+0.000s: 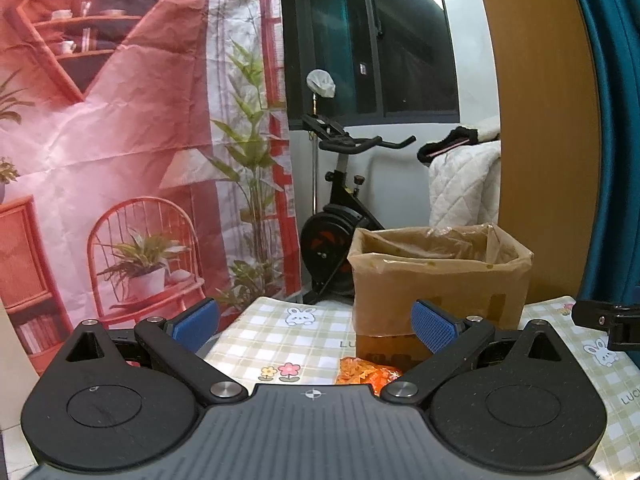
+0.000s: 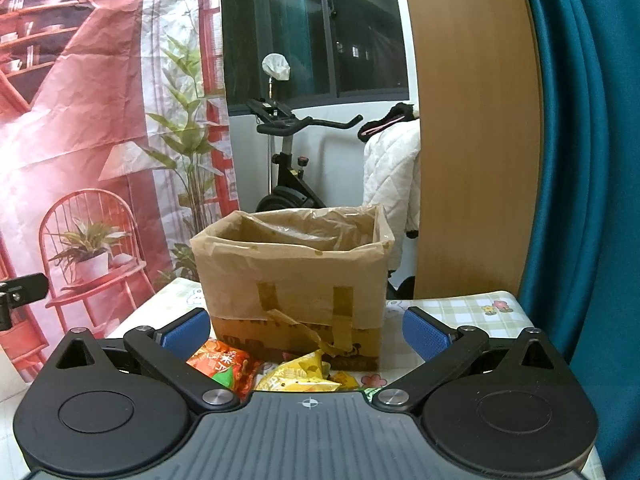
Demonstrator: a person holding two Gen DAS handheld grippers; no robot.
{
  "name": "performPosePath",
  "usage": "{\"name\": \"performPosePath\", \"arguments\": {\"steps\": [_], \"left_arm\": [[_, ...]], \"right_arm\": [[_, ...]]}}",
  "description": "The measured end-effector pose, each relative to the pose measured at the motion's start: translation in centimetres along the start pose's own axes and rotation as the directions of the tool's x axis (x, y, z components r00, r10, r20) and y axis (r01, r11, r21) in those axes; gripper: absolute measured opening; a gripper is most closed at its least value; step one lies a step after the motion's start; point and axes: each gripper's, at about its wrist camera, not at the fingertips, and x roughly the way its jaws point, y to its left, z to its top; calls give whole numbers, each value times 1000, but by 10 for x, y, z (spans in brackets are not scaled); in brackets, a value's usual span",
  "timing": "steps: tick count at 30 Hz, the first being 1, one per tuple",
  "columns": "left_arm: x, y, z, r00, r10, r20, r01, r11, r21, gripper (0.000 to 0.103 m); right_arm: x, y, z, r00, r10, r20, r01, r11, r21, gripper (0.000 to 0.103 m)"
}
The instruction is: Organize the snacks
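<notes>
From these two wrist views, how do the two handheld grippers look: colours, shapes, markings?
Both look alike. The left gripper and right gripper each have a black ribbed plastic body, two round black discs, angled black link arms with silver pivot screws, and a small white crosshair mark at the centre. Their jaws carry blue textured pads. No hands or sleeves show.

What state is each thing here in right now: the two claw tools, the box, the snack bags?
Left gripper: open, empty.
Right gripper: open, empty.
Cardboard box: upright, top open, plastic-lined.
Orange snack bag: lying on the table before the box.
Yellow snack bag: lying beside it.
</notes>
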Motion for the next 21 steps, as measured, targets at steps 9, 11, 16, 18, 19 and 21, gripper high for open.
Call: {"name": "performPosePath", "arguments": {"steps": [9,11,16,18,19,21], "left_arm": [[8,-5,-6,1000,0,1,0,1000,-6,103],[9,-5,-7,1000,-2,10,2,1000,-2,103],[14,-3,-10,1000,-1,4,1,1000,5,103],[17,0,-11,1000,-6,-2,6,1000,-6,103],[18,1,-12,1000,-8,-6,8,1000,-12,103],[21,2,-13,1000,-14,-13,14,1000,-19,103]], "right_arm": [[11,-5,-5,1000,-12,-15,12,1000,4,102],[17,-7,-6,1000,-14,-19,14,1000,8,102],[30,-10,-12,999,-25,-29,26,1000,18,102],[34,-12,-15,999,-23,-34,24,999,22,102],[35,-12,-16,999,-21,-36,22,999,24,102],[39,-14,-19,999,-16,-42,18,1000,26,102]]}}
